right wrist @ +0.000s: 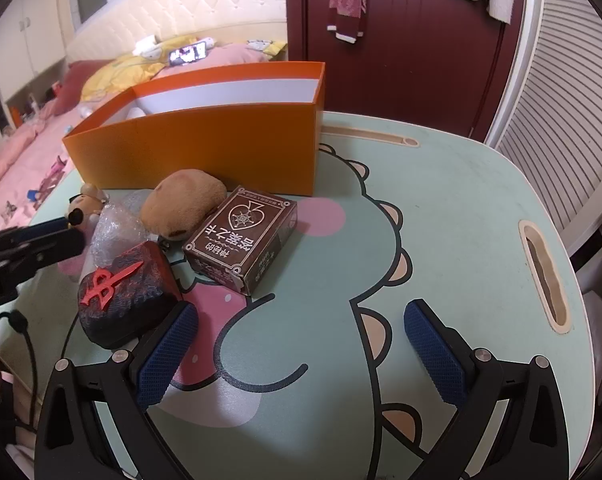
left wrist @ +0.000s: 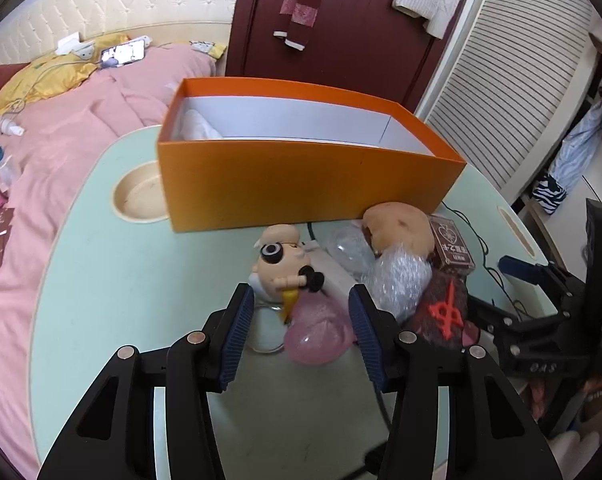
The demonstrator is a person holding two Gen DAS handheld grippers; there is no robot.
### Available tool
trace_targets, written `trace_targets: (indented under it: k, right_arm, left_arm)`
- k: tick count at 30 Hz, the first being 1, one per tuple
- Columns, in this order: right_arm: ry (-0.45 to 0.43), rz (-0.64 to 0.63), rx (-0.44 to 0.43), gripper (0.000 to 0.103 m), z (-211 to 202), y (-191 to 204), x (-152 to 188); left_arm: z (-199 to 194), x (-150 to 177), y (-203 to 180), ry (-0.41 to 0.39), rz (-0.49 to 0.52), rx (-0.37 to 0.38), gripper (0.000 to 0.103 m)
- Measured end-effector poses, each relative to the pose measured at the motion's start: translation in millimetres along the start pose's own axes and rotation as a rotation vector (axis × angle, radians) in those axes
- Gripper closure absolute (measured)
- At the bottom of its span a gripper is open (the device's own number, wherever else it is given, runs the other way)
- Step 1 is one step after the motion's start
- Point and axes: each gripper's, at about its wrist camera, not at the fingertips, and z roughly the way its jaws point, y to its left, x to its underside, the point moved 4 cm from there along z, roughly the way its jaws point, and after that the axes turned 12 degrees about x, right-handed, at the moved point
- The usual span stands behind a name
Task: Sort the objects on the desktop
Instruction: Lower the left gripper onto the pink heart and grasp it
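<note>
Softness marks the pink pouch [left wrist: 319, 330] in the left wrist view: light, squashy, probably slick, so best pinched across its middle. It lies on the tabletop [left wrist: 113, 280] between the left claw [left wrist: 301, 300] pads, which stand apart and not visibly pressing it. Behind it, the orange box [left wrist: 301, 184] holds only something white at one end. In the right wrist view the right claw [right wrist: 301, 320] gapes empty beside the stiff card box [right wrist: 243, 246] and the plush [right wrist: 183, 202].
</note>
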Motion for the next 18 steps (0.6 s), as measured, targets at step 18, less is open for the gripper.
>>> trace_targets:
  k: [18]
  right_arm:
    - [0.001, 0.007, 0.005, 0.000, -1, 5, 2]
  left_arm:
    - [-36, 30, -3, -0.040, 0.018, -0.026, 0.057]
